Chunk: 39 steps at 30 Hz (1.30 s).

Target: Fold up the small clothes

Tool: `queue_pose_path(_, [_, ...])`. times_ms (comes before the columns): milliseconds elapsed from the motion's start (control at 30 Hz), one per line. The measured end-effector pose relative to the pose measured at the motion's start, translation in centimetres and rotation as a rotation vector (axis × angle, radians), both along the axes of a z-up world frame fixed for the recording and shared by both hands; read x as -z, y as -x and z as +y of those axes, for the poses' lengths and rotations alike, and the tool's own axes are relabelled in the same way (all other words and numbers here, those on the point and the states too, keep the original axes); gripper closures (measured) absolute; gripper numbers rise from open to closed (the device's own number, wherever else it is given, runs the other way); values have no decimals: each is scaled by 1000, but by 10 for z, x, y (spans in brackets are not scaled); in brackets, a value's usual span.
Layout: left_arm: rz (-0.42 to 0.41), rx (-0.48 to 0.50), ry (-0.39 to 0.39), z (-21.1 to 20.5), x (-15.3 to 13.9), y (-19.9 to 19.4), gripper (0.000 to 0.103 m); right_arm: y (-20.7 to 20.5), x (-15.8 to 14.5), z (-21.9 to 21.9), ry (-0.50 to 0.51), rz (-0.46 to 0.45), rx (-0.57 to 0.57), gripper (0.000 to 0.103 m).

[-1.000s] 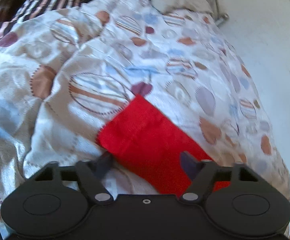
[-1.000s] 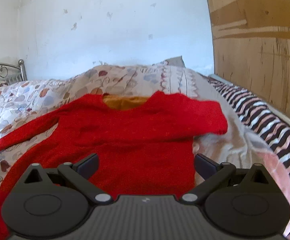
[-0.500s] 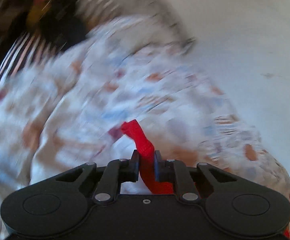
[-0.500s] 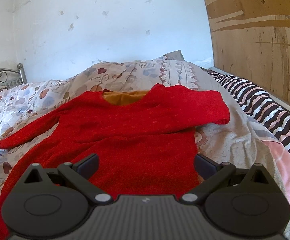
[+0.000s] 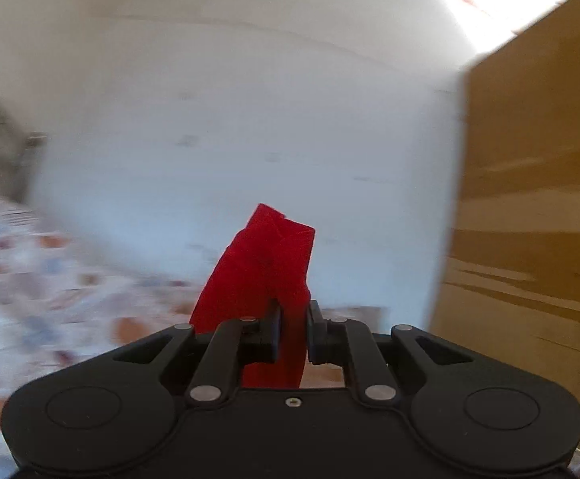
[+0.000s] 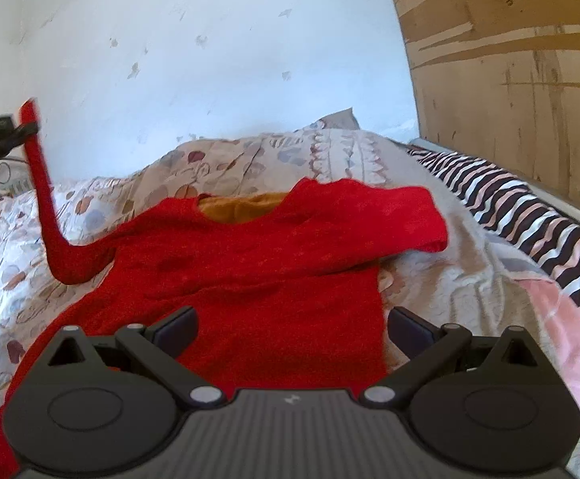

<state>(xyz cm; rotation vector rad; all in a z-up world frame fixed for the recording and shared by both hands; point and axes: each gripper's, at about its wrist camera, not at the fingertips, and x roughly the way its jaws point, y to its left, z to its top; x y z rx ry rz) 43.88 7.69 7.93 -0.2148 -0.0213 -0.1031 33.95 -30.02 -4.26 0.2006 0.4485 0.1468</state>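
A: What has changed in the last second?

B: The left tongs (image 5: 293,333) were spread over the flat cuff of the red sweater's (image 6: 250,275) sleeve (image 5: 262,267). Now they are clamped on it — the pads pinch a bunched strip of red cloth, and the cuff stands up above them against the white wall (image 5: 210,119). In the right wrist view the sleeve rises off the bed as a long, narrow band, up to the tongs at the left edge.

A: And for the fold?

B: I judge this to be the first sleeve fold: the sleeve is picked up and free to be carried across the chest. The body is still spread out, unfolded.

A: Where does the rest lie?

B: Flat on the patterned bedspread (image 6: 250,159), neckline away from the right camera with an orange-brown lining showing in it. The other sleeve lies out toward the striped blanket (image 6: 529,215) by the wooden panel (image 6: 509,80).

A: The right tongs (image 6: 293,329)?

B: Wide apart and holding nothing, low over the hem.

A: What sort of fabric?

B: It looks like a soft, fuzzy knit — limp enough to hang in a curve and crumple in the grip. The bedspread is thin cotton with printed ovals, wrinkled.
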Motion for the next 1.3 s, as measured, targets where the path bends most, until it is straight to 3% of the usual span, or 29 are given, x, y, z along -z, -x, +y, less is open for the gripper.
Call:
queue_pose_path(167, [56,240,-65,-67,14,-16,91,10,-6,-18,24,-11,70,0])
queue_pose_path(300, [191,399,-89,-109,55,-29,91,19,-4,-38,35,1,134,0])
queue_pose_path(433, [289,501,-103,-123,93,-30,90,25,1,-55,33,16,188,0])
queue_pose_path(533, [362,556,-127,-128,108,-32,82,23,4,-61,23,24,212,0])
queue_pose_path(633, [389,578,-141,-122,114,-26,59,18,4,-60,15,14,212,0])
queue_pose_path(700, [385,574,-148,-112,114,-21,34,12,3,-55,13,6,187,0])
queue_pose_path(767, [377,556,-145,-103,107,-19,22,5,1,-47,17,-2,152,0])
queue_pose_path(900, [371,443,-156,-66,95,-6,12,-14,-7,-30,6,-12,50,0])
queue_pose_path(1067, [398,203,-179,-8,96,-19,7,-52,-18,-1,27,1,-81,1])
queue_pose_path(1167, [414,100,-184,30,110,-38,10,-77,-19,17,26,0,-138,9])
queue_pose_path(1300, [462,125,-110,66,127,-71,17,-107,-15,35,0,8,-205,31])
